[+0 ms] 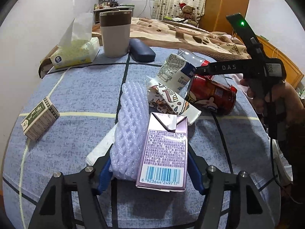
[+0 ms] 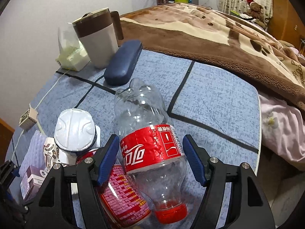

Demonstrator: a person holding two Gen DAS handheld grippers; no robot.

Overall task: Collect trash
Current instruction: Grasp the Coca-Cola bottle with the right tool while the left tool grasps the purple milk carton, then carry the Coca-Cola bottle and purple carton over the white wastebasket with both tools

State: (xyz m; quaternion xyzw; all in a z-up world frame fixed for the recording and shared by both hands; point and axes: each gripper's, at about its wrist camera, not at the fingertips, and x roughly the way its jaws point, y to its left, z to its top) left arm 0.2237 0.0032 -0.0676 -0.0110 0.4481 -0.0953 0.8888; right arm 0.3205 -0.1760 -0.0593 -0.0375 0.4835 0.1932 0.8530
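On the blue table (image 1: 76, 87) nothing looks collected yet: we see no bin or bag in either view, and all the rubbish lies in a loose heap near the middle. Going left to right in the left wrist view, a small green box (image 1: 40, 118) lies alone and well apart from the heap, then the foam net (image 1: 131, 126), with the purple carton (image 1: 164, 152) beside it, a patterned wrapper (image 1: 171, 101), a white milk carton (image 1: 176, 72) and a red can (image 1: 213, 95).

Our left gripper (image 1: 150, 173) straddles both net and carton; its right pad looks pressed to the carton's side, the left pad against the net, so we judge it clamping the pair (though the contact is not fully clear). That carton's long axis runs straight away from us, barcode end nearest, folded top pointing at the heap.

Our right gripper (image 2: 150, 160) has its jaws released around the bottle (image 2: 150, 139): the left pad is at the label, the right pad stands clear with a visible gap. Its long axis runs along the fingers, tilted slightly, red cap (image 2: 170, 212) toward us and base pointing away toward the glasses case (image 2: 123, 64). It rests partly on the can.

Everything remains to be lifted and carried off; the cup (image 2: 97, 42) and tissues (image 1: 74, 53) we take for keepers.
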